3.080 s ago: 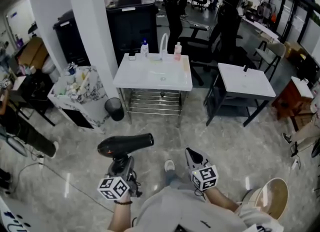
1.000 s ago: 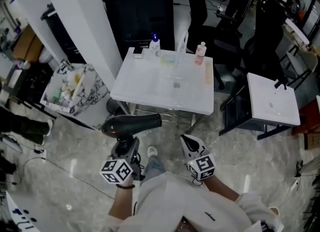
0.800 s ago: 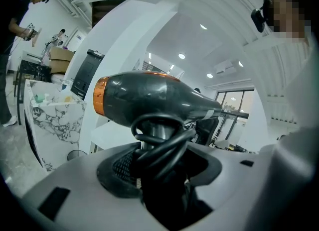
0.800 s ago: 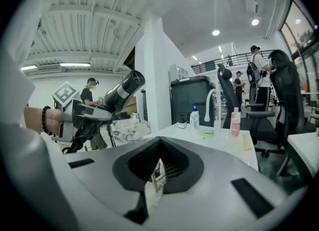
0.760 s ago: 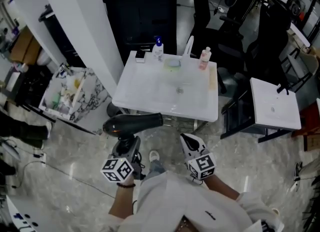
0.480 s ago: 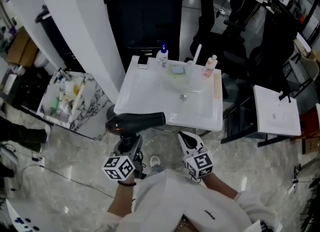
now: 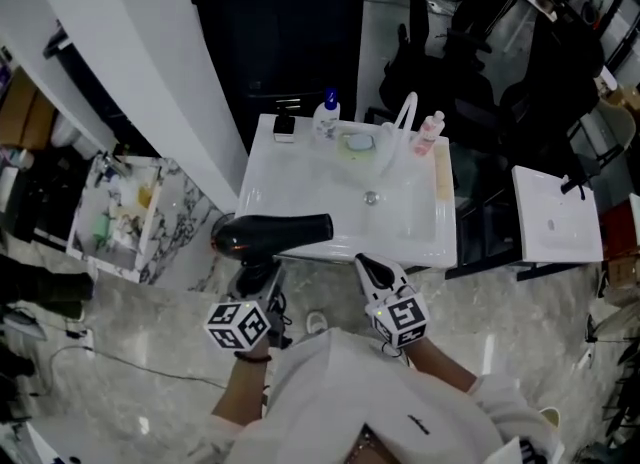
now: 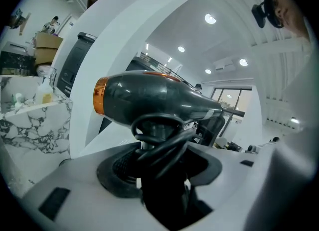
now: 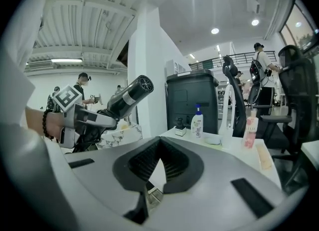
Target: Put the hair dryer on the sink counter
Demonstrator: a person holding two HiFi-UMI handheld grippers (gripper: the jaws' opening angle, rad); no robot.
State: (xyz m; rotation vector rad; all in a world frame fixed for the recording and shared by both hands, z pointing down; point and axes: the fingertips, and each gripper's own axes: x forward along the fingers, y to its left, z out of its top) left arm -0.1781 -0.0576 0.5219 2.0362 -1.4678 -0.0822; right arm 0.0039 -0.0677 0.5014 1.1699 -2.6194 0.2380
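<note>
1. Two tools sit closest to me, low in the head view. The left tool [image 7: 257, 277] is clamped on the handle of the hair dryer [image 7: 275, 233], with the looped cord caught in the same grip. The right tool [image 7: 370, 272] is pressed together at its tips and carries nothing.
2. Just beyond the left tool, the dryer's barrel lies crosswise to my reach. Its orange-ringed back end is at the left and its nozzle points right. From above it overlaps the near left edge of the sink table [image 7: 285, 180]. The right gripper view shows it held above the table top, not resting on it.
3. What the coming move turns on: the bare stretch of table lies straight ahead of the dryer, left of the basin [image 7: 372, 195]. I judge the left hand alone can carry it forward and down. The barrel should stay parallel to the near edge so the whole body lands on the flat part, not over the rim or the basin.
4. Farther back along the table's rear edge stand a small dark item [image 7: 284, 127], a pump bottle [image 7: 328, 117], the faucet [image 7: 405, 117] and a pink bottle [image 7: 432, 132]. All are well apart from my landing spot.
5. Farthest off is a black cabinet [image 7: 280, 32].
</note>
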